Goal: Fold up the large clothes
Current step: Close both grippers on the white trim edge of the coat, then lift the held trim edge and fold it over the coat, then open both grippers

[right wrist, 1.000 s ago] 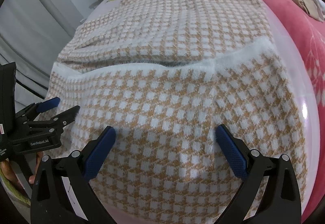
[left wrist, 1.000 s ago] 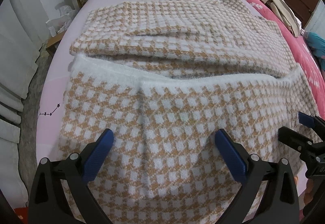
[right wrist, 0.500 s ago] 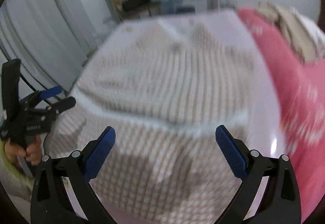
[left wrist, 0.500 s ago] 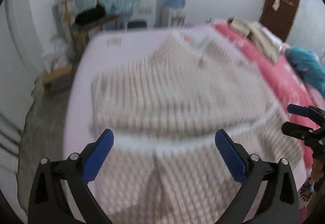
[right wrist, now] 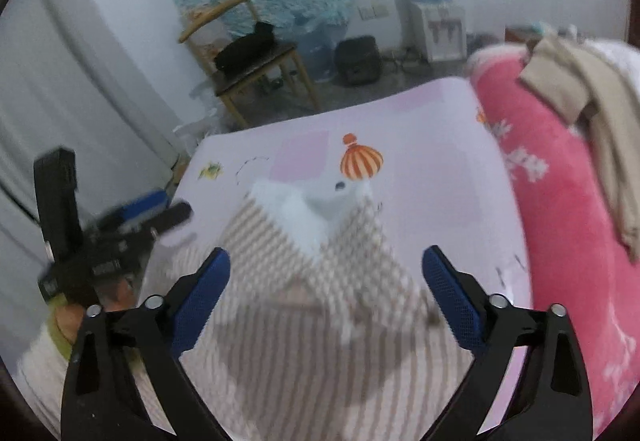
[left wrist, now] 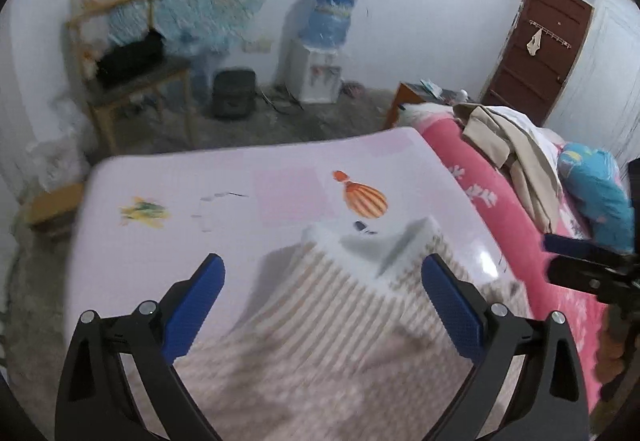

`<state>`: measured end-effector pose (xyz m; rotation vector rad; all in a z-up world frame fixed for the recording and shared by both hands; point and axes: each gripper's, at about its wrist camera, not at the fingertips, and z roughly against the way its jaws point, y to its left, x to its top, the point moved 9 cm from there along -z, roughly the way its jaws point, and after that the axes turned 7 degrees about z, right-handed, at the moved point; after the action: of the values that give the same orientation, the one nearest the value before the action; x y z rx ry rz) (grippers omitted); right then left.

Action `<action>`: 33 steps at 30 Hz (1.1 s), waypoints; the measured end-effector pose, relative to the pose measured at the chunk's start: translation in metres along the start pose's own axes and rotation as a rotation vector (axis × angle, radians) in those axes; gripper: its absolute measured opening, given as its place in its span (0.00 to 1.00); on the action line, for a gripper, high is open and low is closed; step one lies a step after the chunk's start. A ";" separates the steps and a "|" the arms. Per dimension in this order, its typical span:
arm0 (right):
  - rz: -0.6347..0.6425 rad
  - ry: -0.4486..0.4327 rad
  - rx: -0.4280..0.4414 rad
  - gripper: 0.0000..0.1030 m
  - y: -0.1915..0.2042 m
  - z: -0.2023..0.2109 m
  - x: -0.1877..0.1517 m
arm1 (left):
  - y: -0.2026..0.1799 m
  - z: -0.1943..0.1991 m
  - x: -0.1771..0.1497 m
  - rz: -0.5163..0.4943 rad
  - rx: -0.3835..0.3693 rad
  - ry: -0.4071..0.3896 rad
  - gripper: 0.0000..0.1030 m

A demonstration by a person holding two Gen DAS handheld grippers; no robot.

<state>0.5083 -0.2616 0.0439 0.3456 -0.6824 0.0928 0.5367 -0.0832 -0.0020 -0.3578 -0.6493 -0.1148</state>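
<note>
A tan-and-white checked knit garment (left wrist: 344, 329) (right wrist: 320, 305) lies on the pink sheet, blurred by motion, its white collar end pointing away from me. My left gripper (left wrist: 323, 293) hangs open above the garment's near part with nothing between its blue pads (left wrist: 196, 305). My right gripper (right wrist: 326, 289) is open over the same cloth, empty as well. The left gripper (right wrist: 132, 225) shows at the left of the right wrist view, held by a hand. At the right edge of the left wrist view the right gripper (left wrist: 580, 261) appears.
The pink bed sheet (left wrist: 200, 209) carries a balloon print (left wrist: 362, 197). A pink blanket (right wrist: 560, 209) with beige clothes (left wrist: 508, 145) runs along the right. Beyond the bed stand a wooden chair (left wrist: 132, 77), a water dispenser (left wrist: 320, 53) and a brown door (left wrist: 536, 49).
Both grippers have lifted and tilted up from close over the garment. The views now take in the collar end, the bare sheet and the room beyond. Both stay open.
</note>
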 end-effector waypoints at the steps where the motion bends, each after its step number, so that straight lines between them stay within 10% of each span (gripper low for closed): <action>1: -0.025 0.017 0.014 0.88 -0.006 -0.012 0.005 | -0.001 -0.011 0.002 0.011 -0.003 0.020 0.89; 8: -0.172 0.163 0.047 0.65 -0.043 -0.089 0.015 | 0.015 -0.079 -0.002 0.167 -0.001 0.171 0.63; 12: -0.193 0.228 0.109 0.21 -0.038 -0.104 0.001 | 0.018 -0.084 -0.005 0.206 -0.031 0.207 0.30; 15: -0.139 0.201 0.118 0.11 -0.027 -0.085 -0.003 | 0.013 -0.068 -0.005 0.171 -0.064 0.194 0.17; 24: 0.100 0.104 0.135 0.10 0.017 -0.003 -0.038 | -0.019 0.028 -0.028 -0.041 -0.164 0.114 0.11; 33: 0.179 0.174 0.059 0.25 0.024 0.022 -0.137 | -0.010 0.072 -0.153 -0.268 -0.084 0.135 0.11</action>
<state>0.3847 -0.2426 -0.0199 0.3288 -0.5378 0.3105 0.3722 -0.0676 -0.0396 -0.3394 -0.5575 -0.4197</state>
